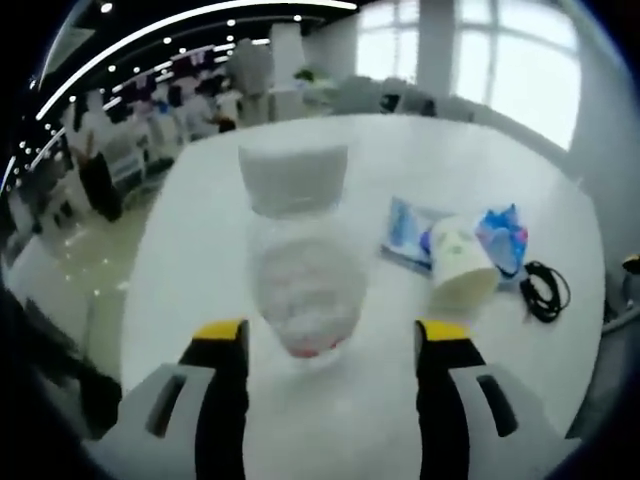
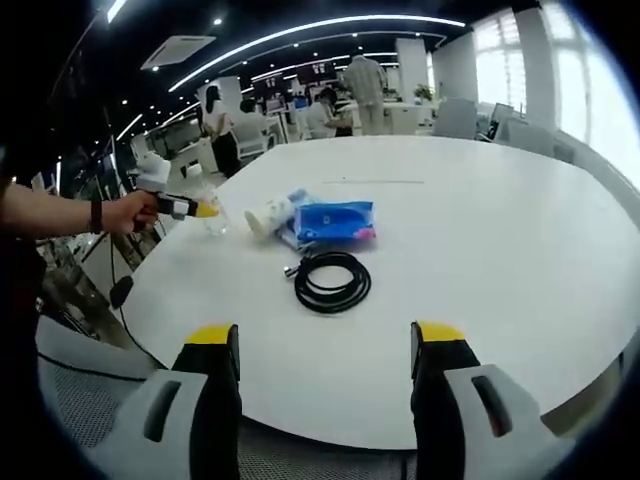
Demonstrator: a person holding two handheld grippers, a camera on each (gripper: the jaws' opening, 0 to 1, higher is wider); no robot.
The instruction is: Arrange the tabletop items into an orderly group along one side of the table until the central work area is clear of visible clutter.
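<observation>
A clear plastic bottle [image 1: 303, 275] with a white cap stands on the white round table [image 1: 200, 220], just ahead of my left gripper [image 1: 330, 335]. That gripper is open and its yellow-tipped jaws stand apart on either side of the bottle's base. To the right lie a tipped white cup [image 1: 460, 262], a blue wipes pack [image 1: 504, 236], a flat blue packet [image 1: 404, 232] and a coiled black cable [image 1: 545, 290]. My right gripper [image 2: 325, 340] is open over the near table edge, with the black cable [image 2: 332, 280], wipes pack [image 2: 337, 222] and white cup [image 2: 268, 215] ahead of it.
In the right gripper view a person's hand holds the left gripper [image 2: 185, 207] at the table's left edge beside the bottle [image 2: 215, 222]. The table [image 2: 500, 230] is bare to the right and far side. Desks, chairs and people fill the office behind.
</observation>
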